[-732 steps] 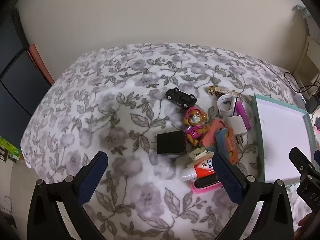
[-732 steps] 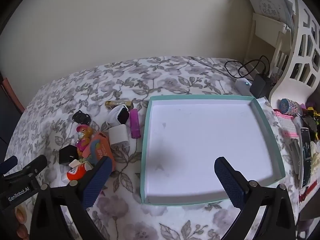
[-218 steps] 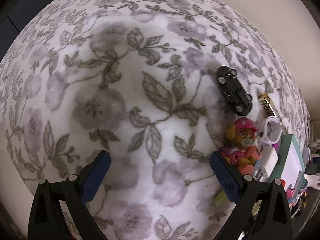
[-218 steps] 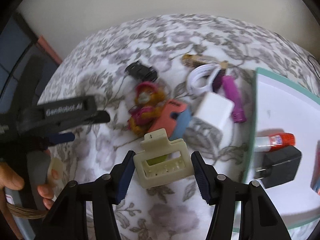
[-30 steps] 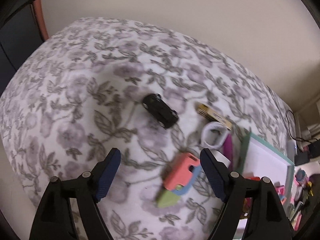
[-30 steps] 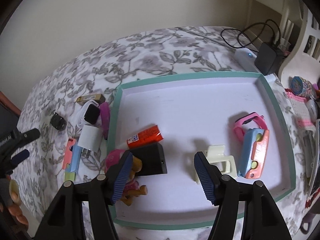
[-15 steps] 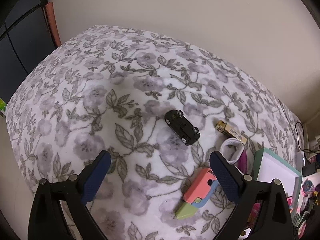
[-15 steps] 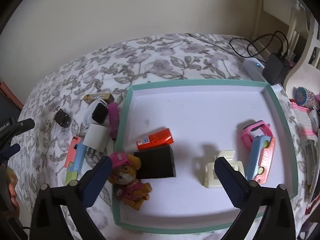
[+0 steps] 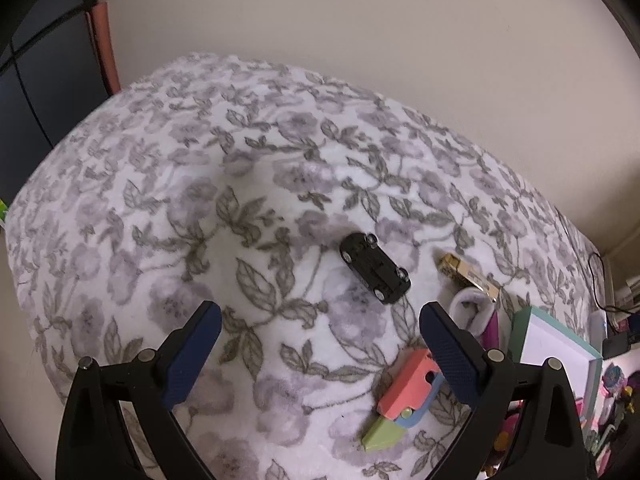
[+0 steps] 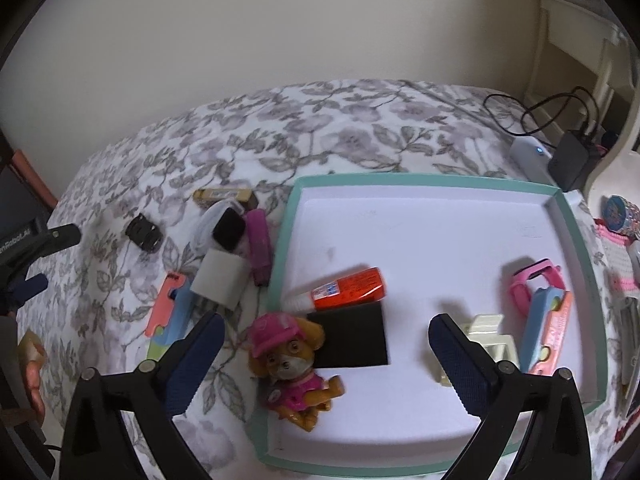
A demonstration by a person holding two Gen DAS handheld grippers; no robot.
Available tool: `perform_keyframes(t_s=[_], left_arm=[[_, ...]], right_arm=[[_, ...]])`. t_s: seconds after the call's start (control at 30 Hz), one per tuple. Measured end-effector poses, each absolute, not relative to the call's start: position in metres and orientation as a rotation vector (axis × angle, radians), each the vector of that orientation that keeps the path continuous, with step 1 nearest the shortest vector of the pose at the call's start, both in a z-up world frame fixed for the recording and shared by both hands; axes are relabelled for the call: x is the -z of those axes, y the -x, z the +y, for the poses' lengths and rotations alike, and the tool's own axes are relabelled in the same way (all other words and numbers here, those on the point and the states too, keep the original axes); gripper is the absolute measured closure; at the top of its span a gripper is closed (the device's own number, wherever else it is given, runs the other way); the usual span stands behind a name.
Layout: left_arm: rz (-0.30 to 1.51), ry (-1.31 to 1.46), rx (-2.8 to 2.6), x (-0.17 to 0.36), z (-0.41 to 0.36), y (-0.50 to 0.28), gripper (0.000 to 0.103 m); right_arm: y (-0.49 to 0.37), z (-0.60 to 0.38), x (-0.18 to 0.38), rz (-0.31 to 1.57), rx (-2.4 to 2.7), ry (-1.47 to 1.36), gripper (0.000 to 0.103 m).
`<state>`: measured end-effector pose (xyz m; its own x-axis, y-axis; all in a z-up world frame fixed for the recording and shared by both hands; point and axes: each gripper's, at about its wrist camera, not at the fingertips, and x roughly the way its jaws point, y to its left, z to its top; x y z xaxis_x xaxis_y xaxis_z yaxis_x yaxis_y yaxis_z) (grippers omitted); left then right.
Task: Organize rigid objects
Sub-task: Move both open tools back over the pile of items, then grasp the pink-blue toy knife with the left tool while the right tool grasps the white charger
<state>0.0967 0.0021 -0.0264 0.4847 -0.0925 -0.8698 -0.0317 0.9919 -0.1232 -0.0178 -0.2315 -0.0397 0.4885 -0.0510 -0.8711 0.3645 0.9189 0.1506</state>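
A teal-rimmed white tray (image 10: 576,248) holds a red glue tube (image 10: 352,292), a black block (image 10: 352,340), a cream clip (image 10: 488,336), a pink watch (image 10: 532,280) and a blue-pink toy (image 10: 548,332). A pink pup figure (image 10: 292,364) sits on the tray's left rim. My right gripper (image 10: 326,360) is open above it, empty. My left gripper (image 9: 320,344) is open and empty above the bedspread, near a black toy car (image 9: 374,267) and a pink-blue-green toy knife (image 9: 404,396).
Left of the tray lie a white charger (image 10: 220,280), a purple stick (image 10: 258,244), a white-strapped watch (image 10: 226,228) and a gold bar (image 10: 224,196). A power bank and cables (image 10: 560,148) sit at the back right. A shelf with trinkets (image 10: 620,216) stands at the right.
My right gripper has opened, let go of the pup figure on the tray's left rim and drawn back. My left gripper has opened wider and pulled back from the toy knife.
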Motion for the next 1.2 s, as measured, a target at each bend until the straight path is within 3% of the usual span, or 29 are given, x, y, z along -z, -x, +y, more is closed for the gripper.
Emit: perform_keyframes(t_s=[0.37, 1.2], left_arm=[[1.227, 0.006, 0.159, 0.067, -0.043, -0.096, 0.004], [1.335, -0.197, 0.267, 0.104, -0.099, -0.091, 0.006]], right_arm=[[0.004, -0.219, 0.043, 1.048, 0.233, -0.354, 0.0], [-0.028, -0.234, 0.038, 1.017, 0.341, -0.409, 0.0]])
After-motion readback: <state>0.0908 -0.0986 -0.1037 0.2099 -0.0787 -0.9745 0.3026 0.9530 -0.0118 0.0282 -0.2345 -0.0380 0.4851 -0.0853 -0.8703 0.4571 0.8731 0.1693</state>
